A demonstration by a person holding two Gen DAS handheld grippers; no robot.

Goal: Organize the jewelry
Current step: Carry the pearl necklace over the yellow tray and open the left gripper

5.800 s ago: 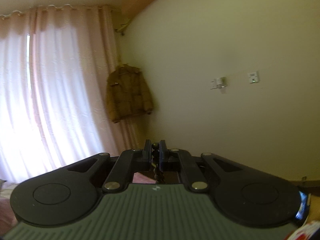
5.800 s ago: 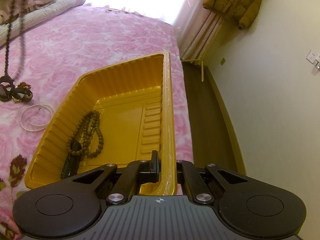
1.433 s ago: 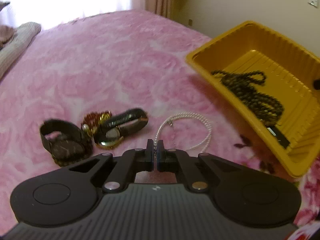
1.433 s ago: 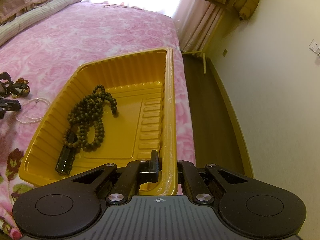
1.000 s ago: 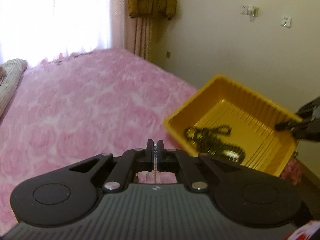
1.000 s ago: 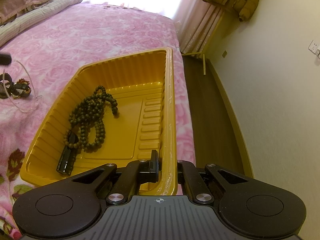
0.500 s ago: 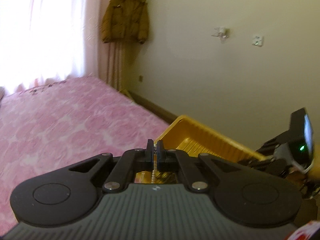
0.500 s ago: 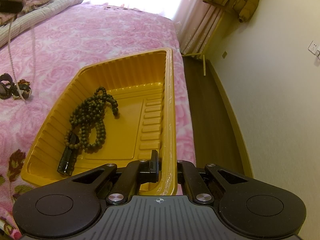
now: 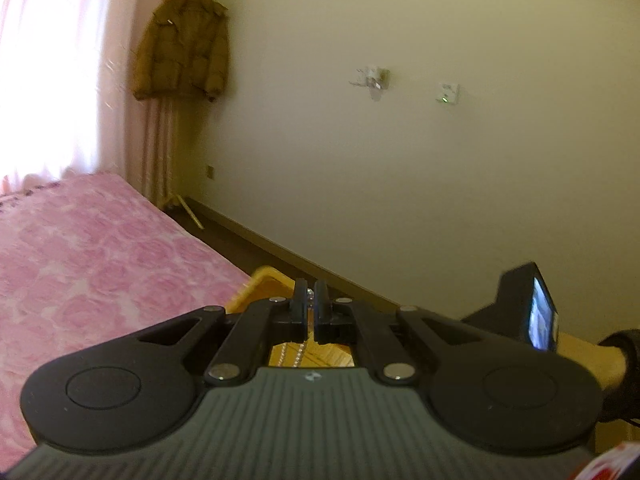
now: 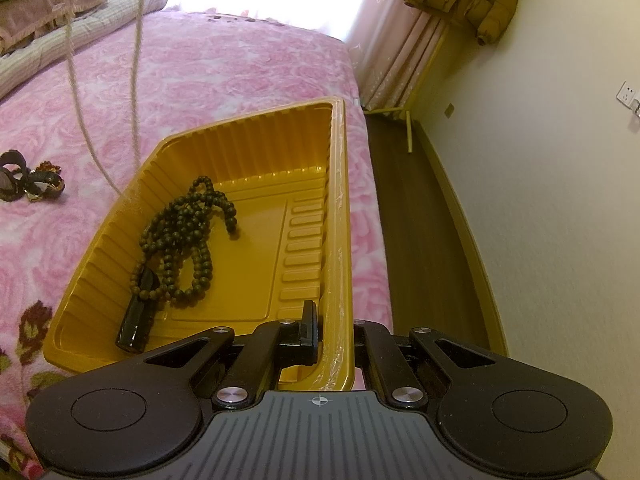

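Note:
In the left wrist view my left gripper [image 9: 308, 288] is shut on a white pearl necklace [image 9: 299, 354], whose strand hangs down below the fingers over the yellow tray [image 9: 262, 280]. From the right wrist view the pearl necklace [image 10: 136, 72] hangs as a long loop, its lower end close to the left rim of the yellow tray [image 10: 340, 200]. A dark bead necklace [image 10: 180, 236] with a black pendant lies inside the tray. My right gripper [image 10: 328, 320] is shut on the tray's right rim near the front corner.
The tray rests on a pink floral bed cover [image 10: 240, 64]. Two watches and a bracelet [image 10: 28, 180] lie on the cover left of the tray. Pillows [image 10: 48, 4] sit at the far left. Dark floor [image 10: 416, 216] and a wall run along the bed's right side.
My left gripper has risen with the pearl necklace and swung towards the tray; the hanging loop has moved from over the watches to the tray's left rim. The right gripper has kept still.

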